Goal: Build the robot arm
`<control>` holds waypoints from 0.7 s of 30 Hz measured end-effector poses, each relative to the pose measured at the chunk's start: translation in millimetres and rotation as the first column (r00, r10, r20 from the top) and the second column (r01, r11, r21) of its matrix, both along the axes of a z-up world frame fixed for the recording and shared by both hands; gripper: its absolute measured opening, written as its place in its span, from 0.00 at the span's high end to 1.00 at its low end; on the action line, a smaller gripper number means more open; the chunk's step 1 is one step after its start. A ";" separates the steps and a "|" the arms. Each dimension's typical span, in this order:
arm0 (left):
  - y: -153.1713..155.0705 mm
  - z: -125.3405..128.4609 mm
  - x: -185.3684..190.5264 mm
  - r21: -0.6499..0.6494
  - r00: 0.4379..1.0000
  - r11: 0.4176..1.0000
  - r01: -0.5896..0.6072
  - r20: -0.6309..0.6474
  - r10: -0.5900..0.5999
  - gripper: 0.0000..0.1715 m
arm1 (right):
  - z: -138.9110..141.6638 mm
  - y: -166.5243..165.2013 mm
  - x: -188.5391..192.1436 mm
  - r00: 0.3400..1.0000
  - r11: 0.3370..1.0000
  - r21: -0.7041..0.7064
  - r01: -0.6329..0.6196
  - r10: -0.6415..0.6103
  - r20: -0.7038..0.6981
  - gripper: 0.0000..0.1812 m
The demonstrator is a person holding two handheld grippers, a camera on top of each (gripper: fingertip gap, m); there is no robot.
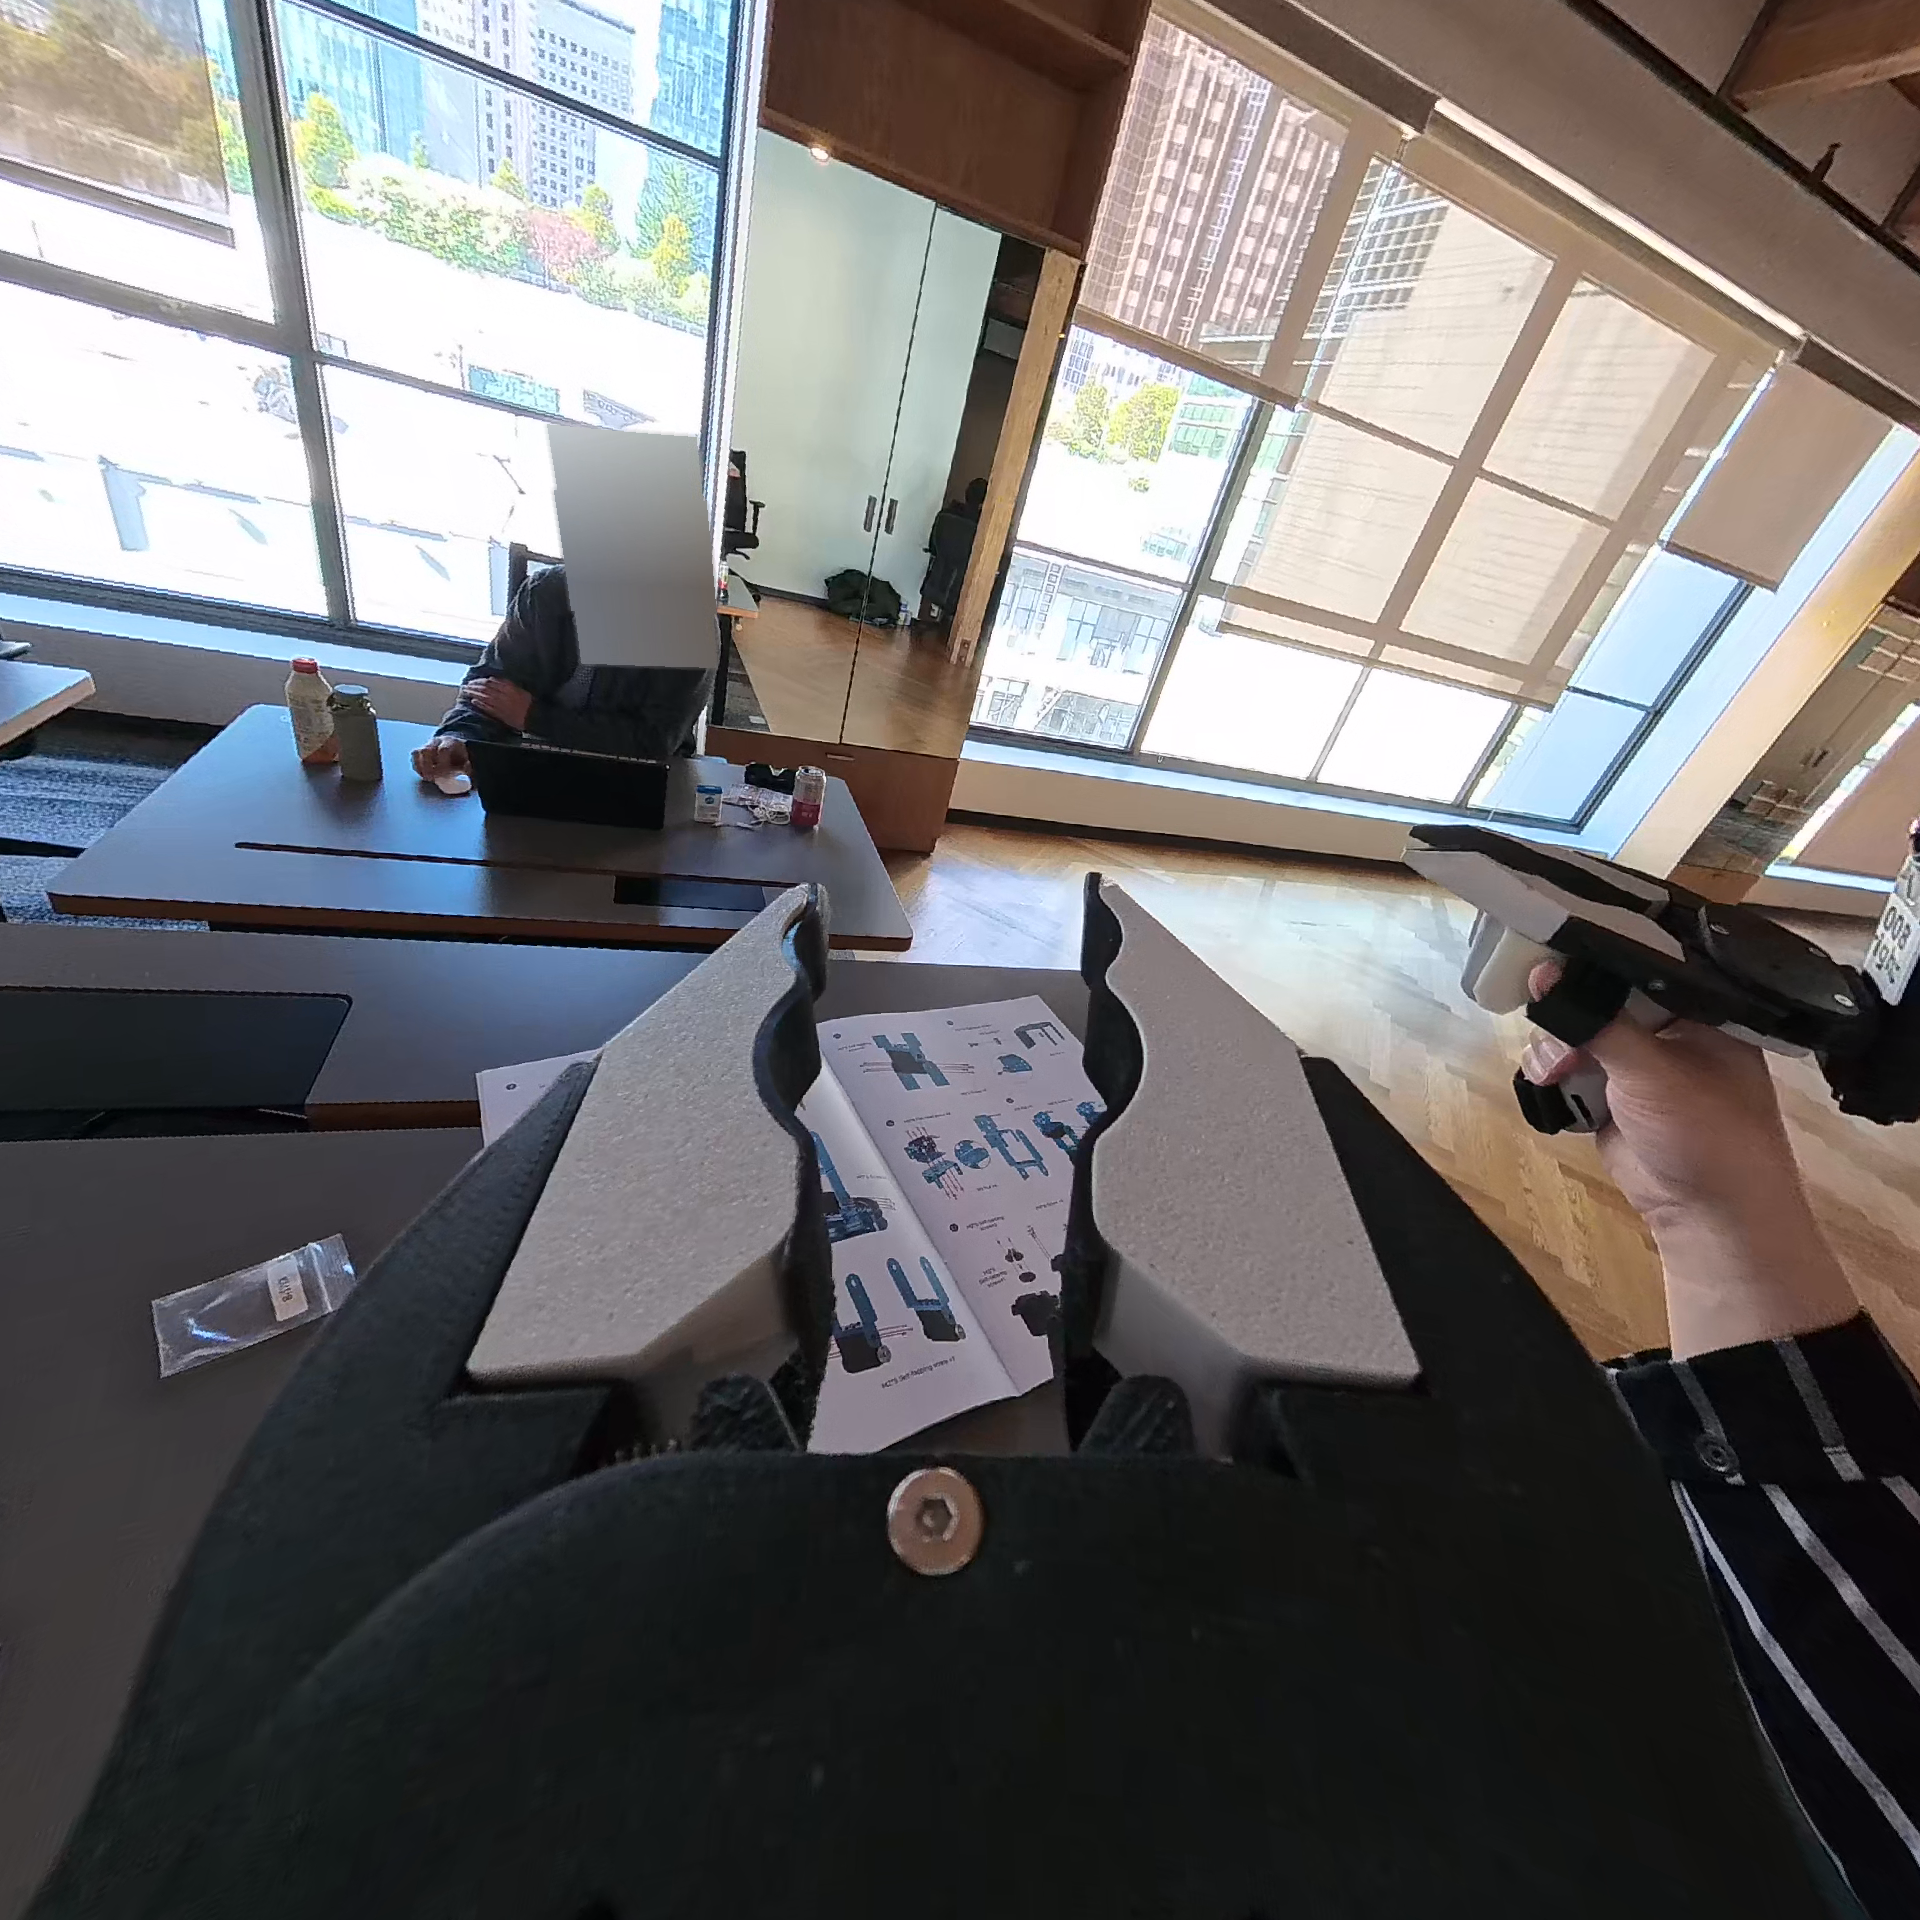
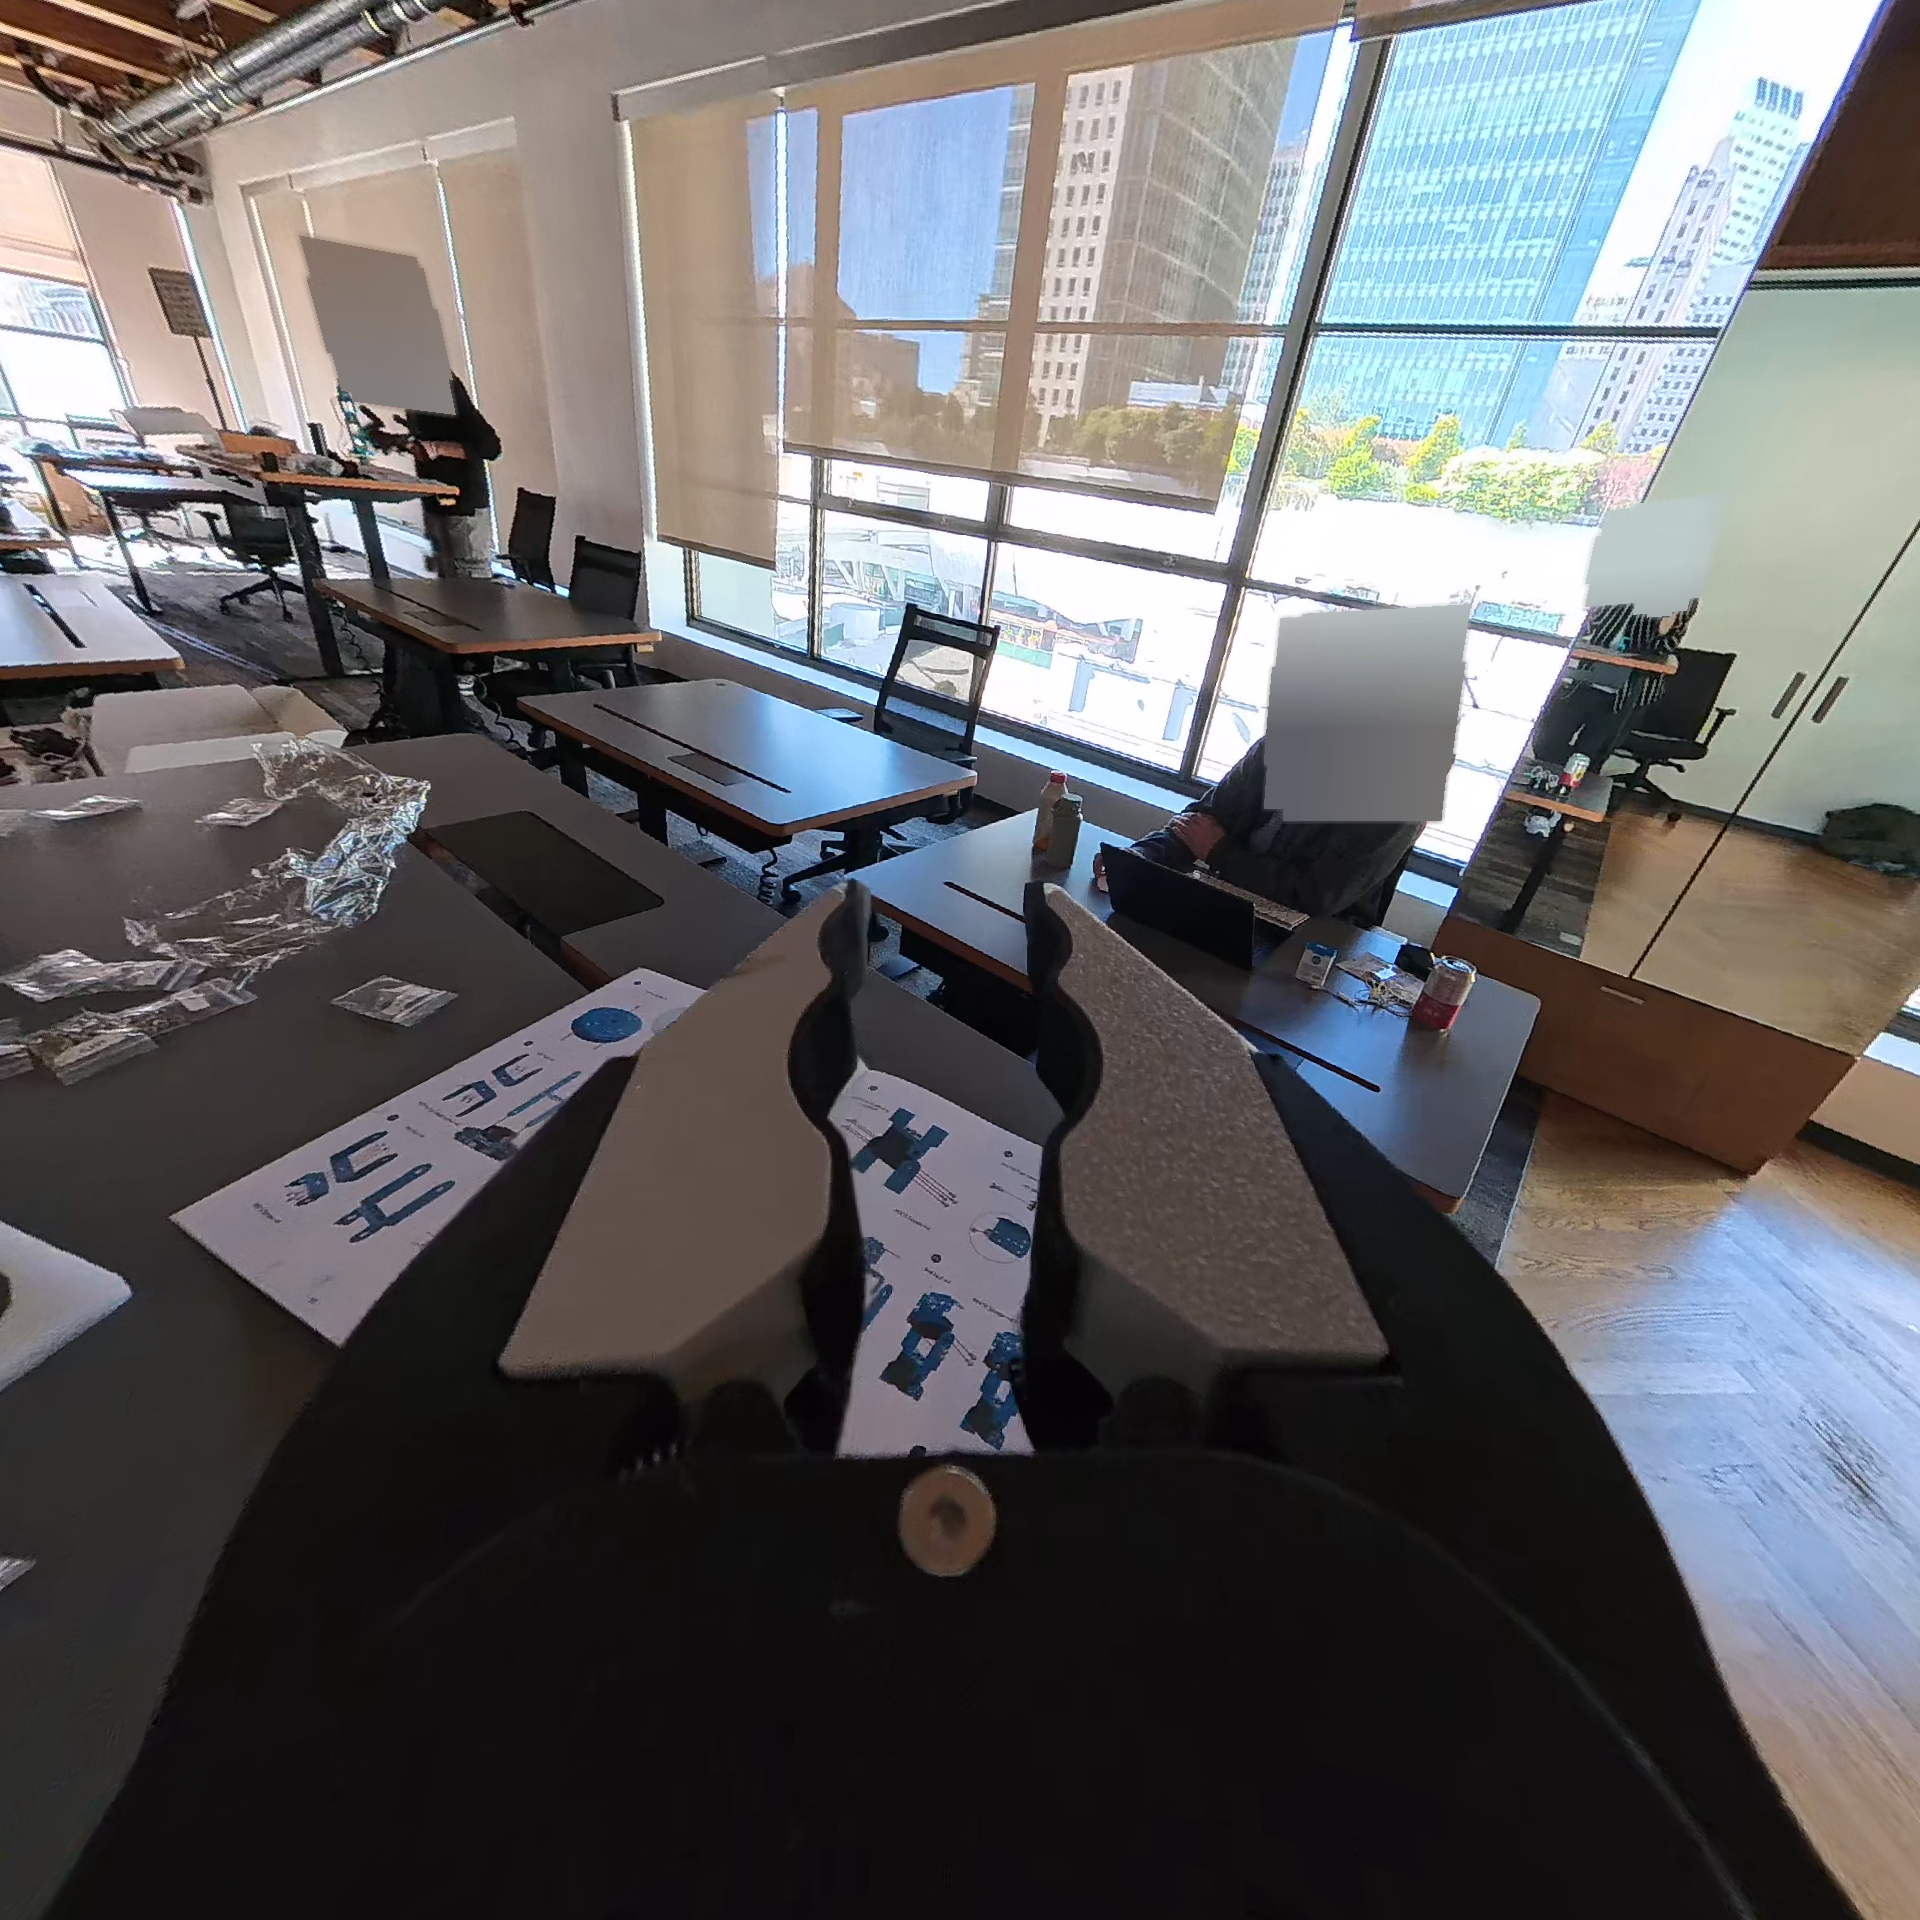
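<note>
Fingers apart and empty on both left gripper (image 1: 951,904) and right gripper (image 2: 945,899), above open booklet (image 1: 935,1174) flat on bench (image 1: 208,1195); thin, floppy paper, probably best pinched at an edge

Bare grey table (image 2: 156,1382) around the flat booklet (image 2: 343,1195) — crumpled plastic wrap (image 2: 312,842) clutters the left.

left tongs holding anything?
No. The left tongs are open and empty, raised above the open instruction booklet lying on the dark table.
</note>
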State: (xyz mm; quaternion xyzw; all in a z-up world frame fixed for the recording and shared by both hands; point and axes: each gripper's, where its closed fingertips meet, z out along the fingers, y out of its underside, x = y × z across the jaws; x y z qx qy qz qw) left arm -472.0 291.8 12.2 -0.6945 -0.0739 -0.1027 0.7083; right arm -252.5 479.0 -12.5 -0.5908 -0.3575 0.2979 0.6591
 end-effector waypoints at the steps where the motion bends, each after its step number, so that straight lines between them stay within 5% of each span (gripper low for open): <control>1: 0.0 -0.2 0.0 -0.001 1.000 1.000 0.000 -0.001 0.000 0.72 | 0.3 -0.6 -0.2 1.000 1.000 0.000 -0.005 0.005 -0.002 0.83; 17: 0.5 0.3 1.6 0.002 1.000 1.000 0.008 0.001 -0.008 0.73 | -10.3 4.5 -2.5 0.999 1.000 -0.024 0.014 -0.013 0.048 0.86; 21: 0.4 0.2 2.4 0.000 1.000 1.000 0.013 0.003 -0.013 0.73 | -58.5 30.5 3.2 0.978 0.978 -0.185 0.095 -0.057 0.203 0.86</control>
